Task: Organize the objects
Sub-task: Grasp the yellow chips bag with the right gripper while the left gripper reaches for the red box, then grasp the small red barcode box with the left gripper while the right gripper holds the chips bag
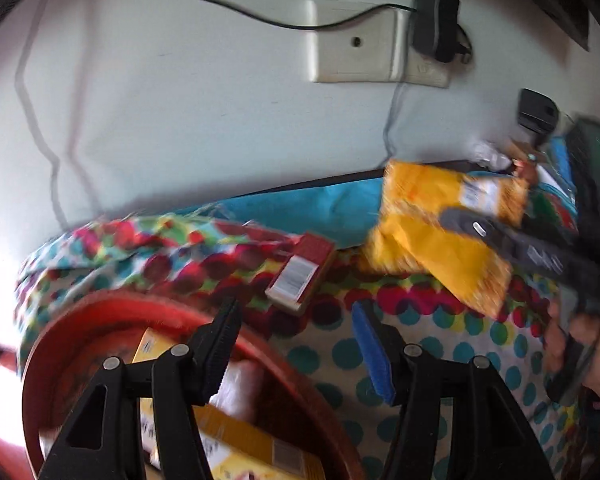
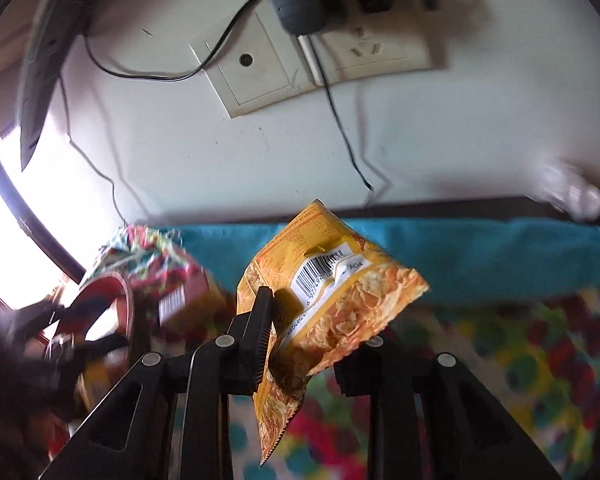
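- right gripper pinches yellow snack bag, bag lifted off the dotted cloth
- blue cloth behind, along wall
- red bowl at left, blurred
- wall sockets, cable hanging

Snack bag: yellow-orange, crinkled, barcode label facing out, tilted, lifted off the dotted cloth. Red box: small, white label up, flat on the cloth at ten o'clock from the bag. Red bowl: at eight o'clock, holding yellow boxes and a white item.
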